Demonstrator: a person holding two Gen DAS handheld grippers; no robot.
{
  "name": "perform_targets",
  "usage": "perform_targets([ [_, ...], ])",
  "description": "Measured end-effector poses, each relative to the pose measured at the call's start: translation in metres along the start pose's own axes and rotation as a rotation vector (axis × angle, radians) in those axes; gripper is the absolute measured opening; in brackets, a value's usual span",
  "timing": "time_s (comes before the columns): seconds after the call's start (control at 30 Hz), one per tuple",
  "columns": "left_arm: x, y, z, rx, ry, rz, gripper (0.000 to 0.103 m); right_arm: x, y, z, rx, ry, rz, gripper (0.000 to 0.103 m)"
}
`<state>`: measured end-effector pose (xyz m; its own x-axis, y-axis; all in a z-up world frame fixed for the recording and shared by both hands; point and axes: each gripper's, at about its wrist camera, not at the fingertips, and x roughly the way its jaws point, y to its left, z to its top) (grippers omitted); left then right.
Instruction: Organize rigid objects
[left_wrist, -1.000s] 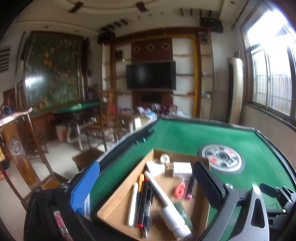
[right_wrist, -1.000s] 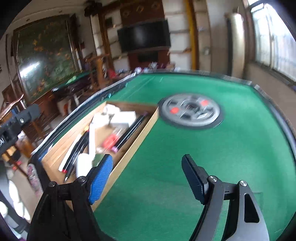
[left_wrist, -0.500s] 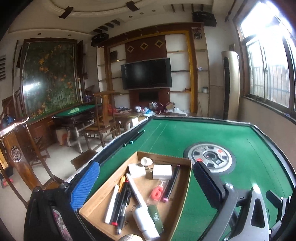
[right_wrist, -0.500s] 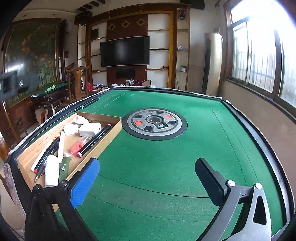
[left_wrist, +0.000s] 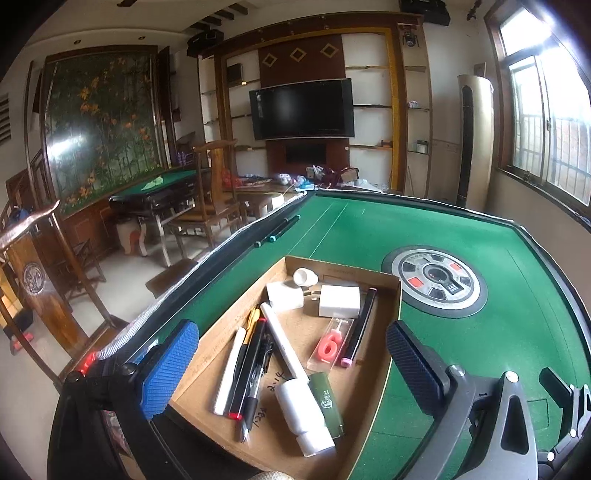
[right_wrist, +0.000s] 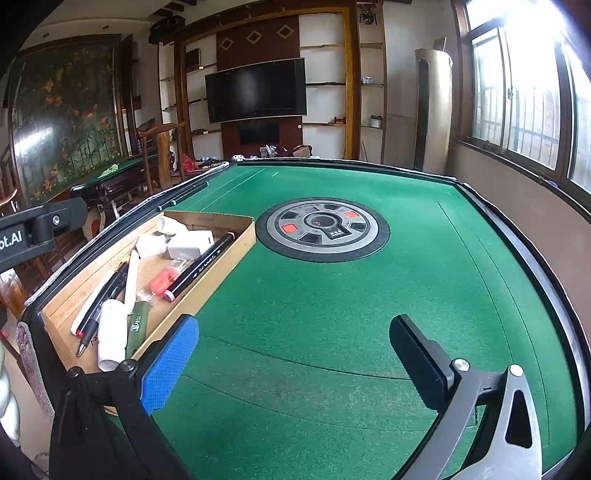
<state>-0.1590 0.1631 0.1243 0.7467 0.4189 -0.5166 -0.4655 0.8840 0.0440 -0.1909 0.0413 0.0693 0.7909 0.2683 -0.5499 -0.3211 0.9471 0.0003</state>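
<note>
I held my left gripper over the near end of the cardboard tray, its jaws spread wide with nothing between them. My right gripper hung over bare felt on the green mahjong table, just to the right of the tray, its jaws likewise as wide as they went and gripping nothing.

The tray lay along the table's left edge. Inside it, at the far end, a small white cap sat beside two white charger blocks, which lay side by side. A black marker with a pink tip ran along the right wall, touching the clear packet with a red number-six candle. On the left, a white pen, a red-tipped black pen and a ballpoint lay bundled parallel. A long white stick crossed the middle diagonally. Nearest me lay a white bottle with a dark green lighter touching its right side.

Outside the tray, two dark pens with teal caps rested against the table's left rail, well apart from it. The round control dial sat in the table's centre, just right of the tray's far corner.
</note>
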Motion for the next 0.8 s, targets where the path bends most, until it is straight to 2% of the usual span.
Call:
perform_targets([
  [0.2,0.014,0.014,-0.004,-0.036,0.021,0.006,0.103,-0.006,0.014,0.0,-0.042,-0.044,0.005,0.103],
  [0.33,0.02,0.023,-0.006,-0.047,0.035,0.006,0.103,-0.024,0.017,0.002,-0.034,-0.145,-0.021,0.103],
  [0.4,0.023,0.026,-0.007,-0.051,0.049,-0.004,0.103,-0.025,0.017,0.003,-0.027,-0.164,-0.059,0.103],
  [0.47,0.026,0.03,-0.009,-0.063,0.07,-0.017,0.103,-0.015,0.019,0.002,-0.038,-0.121,-0.084,0.103],
  [0.57,0.028,0.036,-0.01,-0.08,0.077,-0.019,0.103,-0.003,0.019,0.001,-0.04,-0.05,-0.061,0.103],
  [0.8,0.026,0.046,-0.013,-0.102,0.069,-0.012,0.103,-0.011,0.029,-0.002,-0.073,-0.079,-0.064,0.103],
])
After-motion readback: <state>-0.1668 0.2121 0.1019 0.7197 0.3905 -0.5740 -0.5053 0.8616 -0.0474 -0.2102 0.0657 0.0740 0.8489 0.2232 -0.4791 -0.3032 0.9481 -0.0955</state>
